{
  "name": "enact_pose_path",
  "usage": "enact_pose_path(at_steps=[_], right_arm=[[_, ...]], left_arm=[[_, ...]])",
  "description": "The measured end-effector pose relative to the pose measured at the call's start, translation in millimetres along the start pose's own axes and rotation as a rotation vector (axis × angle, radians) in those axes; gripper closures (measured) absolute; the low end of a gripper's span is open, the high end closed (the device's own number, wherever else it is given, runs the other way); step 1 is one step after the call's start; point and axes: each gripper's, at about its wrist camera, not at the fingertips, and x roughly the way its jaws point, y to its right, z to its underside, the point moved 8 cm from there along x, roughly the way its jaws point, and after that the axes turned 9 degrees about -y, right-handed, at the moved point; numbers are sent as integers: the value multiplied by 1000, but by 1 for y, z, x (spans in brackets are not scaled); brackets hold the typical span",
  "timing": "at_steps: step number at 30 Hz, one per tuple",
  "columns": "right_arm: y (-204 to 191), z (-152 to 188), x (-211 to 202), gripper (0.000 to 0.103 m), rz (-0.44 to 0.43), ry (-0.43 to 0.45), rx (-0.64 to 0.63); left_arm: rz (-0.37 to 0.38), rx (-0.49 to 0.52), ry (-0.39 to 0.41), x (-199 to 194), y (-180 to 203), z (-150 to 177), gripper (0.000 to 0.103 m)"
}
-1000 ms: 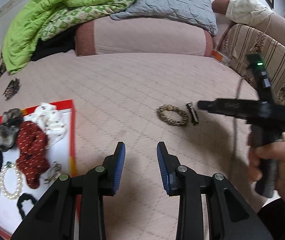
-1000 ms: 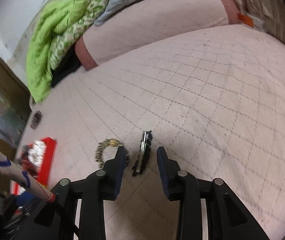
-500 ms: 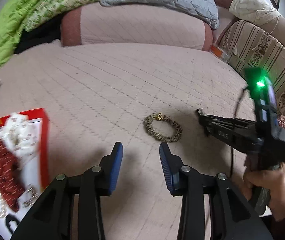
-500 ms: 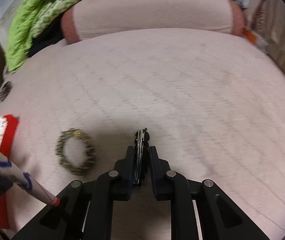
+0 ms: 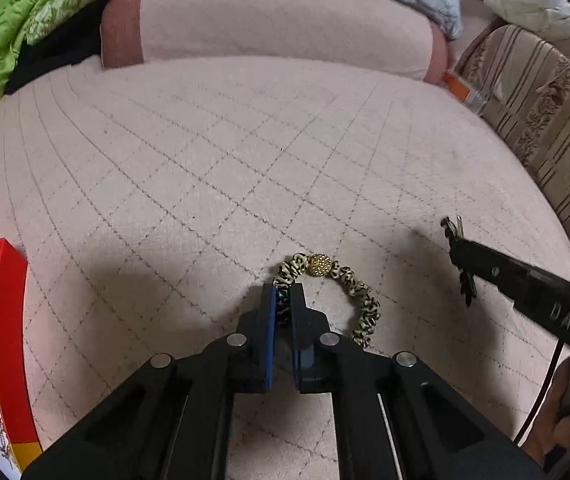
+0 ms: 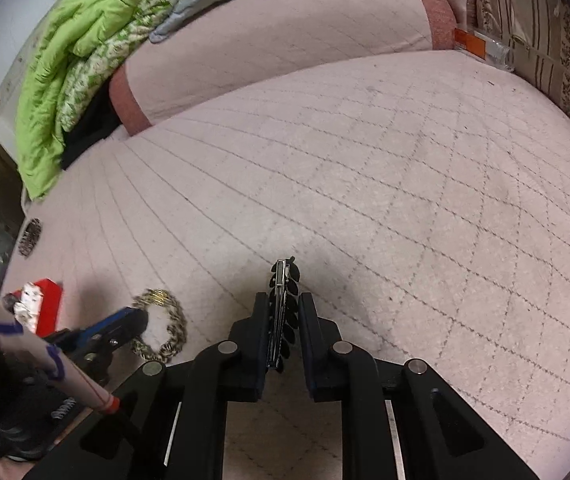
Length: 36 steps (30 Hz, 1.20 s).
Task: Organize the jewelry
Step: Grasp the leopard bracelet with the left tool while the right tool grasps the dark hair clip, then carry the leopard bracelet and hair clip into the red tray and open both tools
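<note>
My left gripper (image 5: pixel 283 294) is shut on the near-left side of a leopard-print scrunchie bracelet (image 5: pixel 351 288) with a gold bead, which lies on the pink quilted bed. My right gripper (image 6: pixel 281 304) is shut on a black and silver hair clip (image 6: pixel 281 280) and holds it above the bed. The right gripper also shows at the right of the left wrist view (image 5: pixel 459 256) with the clip (image 5: pixel 454 226) sticking out. The left gripper (image 6: pixel 137 320) and the bracelet (image 6: pixel 169 320) show at the lower left of the right wrist view.
A red-rimmed tray (image 5: pixel 11 320) with scrunchies and cloth pieces sits at the left edge. A dark oval hair piece (image 6: pixel 31 236) lies on the bed far left. A pink bolster (image 5: pixel 285 28), green blanket (image 5: pixel 1 40) and striped sofa (image 5: pixel 545 112) border the bed.
My left gripper moved forward and shut on the bracelet. My right gripper, shut on the hair clip since half a second ago, has lifted it off the bed.
</note>
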Motion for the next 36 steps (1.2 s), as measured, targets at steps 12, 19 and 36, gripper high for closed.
enact_pose_path(at_steps=[12, 19, 36], right_arm=[[-42, -4, -22, 87, -90, 81, -53], [-75, 9, -30, 87, -126, 97, -109], [-233, 96, -58, 87, -351, 125, -385]], left_arm=[[28, 41, 187, -88, -1, 21, 97], [4, 28, 253, -133, -24, 32, 97], [-123, -202, 298, -220, -178, 143, 97]])
